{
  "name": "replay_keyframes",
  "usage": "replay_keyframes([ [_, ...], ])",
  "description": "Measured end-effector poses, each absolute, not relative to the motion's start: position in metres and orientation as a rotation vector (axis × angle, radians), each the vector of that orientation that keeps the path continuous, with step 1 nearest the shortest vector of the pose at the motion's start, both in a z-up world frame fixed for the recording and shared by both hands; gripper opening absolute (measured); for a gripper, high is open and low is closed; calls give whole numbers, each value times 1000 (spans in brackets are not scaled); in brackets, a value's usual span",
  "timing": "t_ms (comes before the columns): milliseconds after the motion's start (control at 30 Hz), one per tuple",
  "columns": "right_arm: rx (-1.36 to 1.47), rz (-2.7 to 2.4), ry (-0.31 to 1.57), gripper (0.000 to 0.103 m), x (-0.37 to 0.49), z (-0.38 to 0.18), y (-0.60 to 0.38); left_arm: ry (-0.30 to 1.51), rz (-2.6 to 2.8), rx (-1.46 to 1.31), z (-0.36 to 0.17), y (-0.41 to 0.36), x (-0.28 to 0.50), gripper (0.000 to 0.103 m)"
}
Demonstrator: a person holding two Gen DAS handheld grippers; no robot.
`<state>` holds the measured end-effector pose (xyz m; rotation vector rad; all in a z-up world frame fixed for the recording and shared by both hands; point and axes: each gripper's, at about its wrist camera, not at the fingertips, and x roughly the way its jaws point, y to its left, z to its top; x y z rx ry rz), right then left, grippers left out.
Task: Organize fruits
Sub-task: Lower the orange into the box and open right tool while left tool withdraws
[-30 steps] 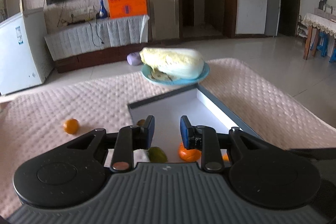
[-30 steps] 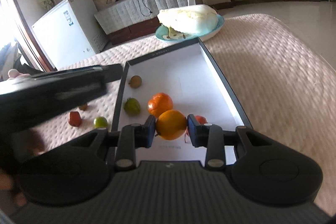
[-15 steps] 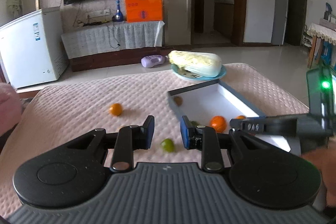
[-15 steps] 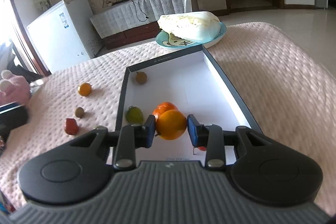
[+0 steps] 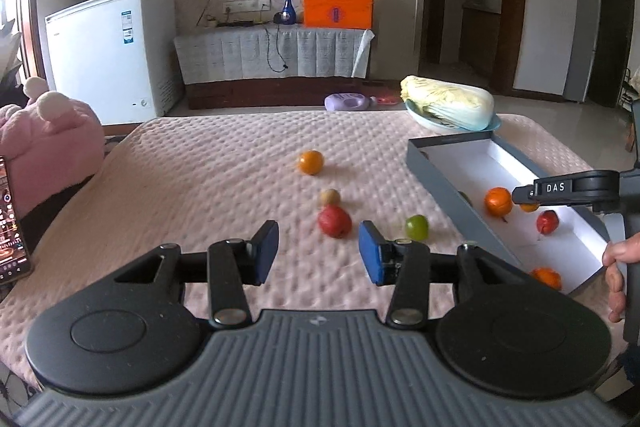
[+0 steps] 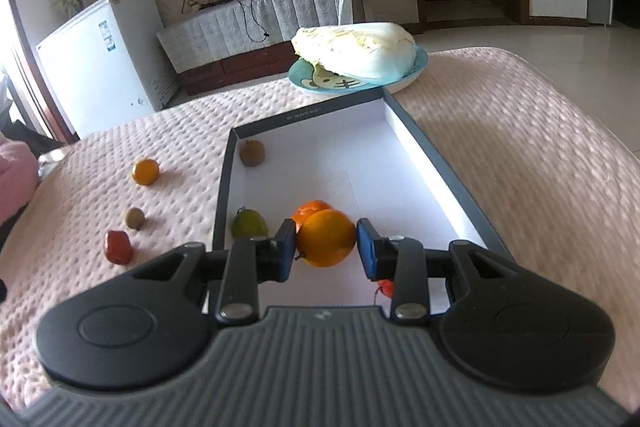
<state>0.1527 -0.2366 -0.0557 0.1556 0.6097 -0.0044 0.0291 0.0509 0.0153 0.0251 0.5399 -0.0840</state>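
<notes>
Pink quilted bedding is filling the foreground of a living room, with a television and a white freezer showing against the far wall. On the bed [image 5: 224, 163] a grey box [image 6: 430, 151] is lying at the right of the left wrist view, already holding several fruits, with a cabbage [image 5: 448, 103] on a plate beyond it.

The left gripper [image 5: 319, 253] is pointing at the loose fruits, and its jaws are opening, standing moderately apart with nothing between them. The red fruit [image 5: 335, 221] is sitting just beyond the gap, slightly right of centre, so a short straight reach looks like the likely move. A small brown fruit [image 5: 330, 196] is lying right behind it, a green fruit [image 5: 417, 227] is off to the right near the box wall, and an orange [image 5: 311, 162] is sitting farther up the frame. The red fruit looks roughly round, so no turning of the wrist seems needed. This hand is the nearer one to it.

The right gripper [image 6: 326, 247] is hovering over the near end of the box, its jaws clamping an orange fruit [image 6: 326, 238] that appears ready to be released inside.
</notes>
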Motion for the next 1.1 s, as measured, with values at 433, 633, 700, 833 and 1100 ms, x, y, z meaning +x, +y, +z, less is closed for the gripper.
replay_keyframes([
  [433,100,-70,602,48,156,-59,-228,536,-98,15,16,60,30,50],
  [633,118,-87,553,50,151,-52,-234,523,-114,19,18,57,30,50],
  [700,124,-88,533,50,148,-50,-235,521,-122,11,18,57,30,50],
  [833,116,-83,475,51,142,-41,-231,523,-125,1,18,58,32,51],
  [1100,130,-47,380,51,129,-28,-220,520,-120,-15,18,59,34,51],
])
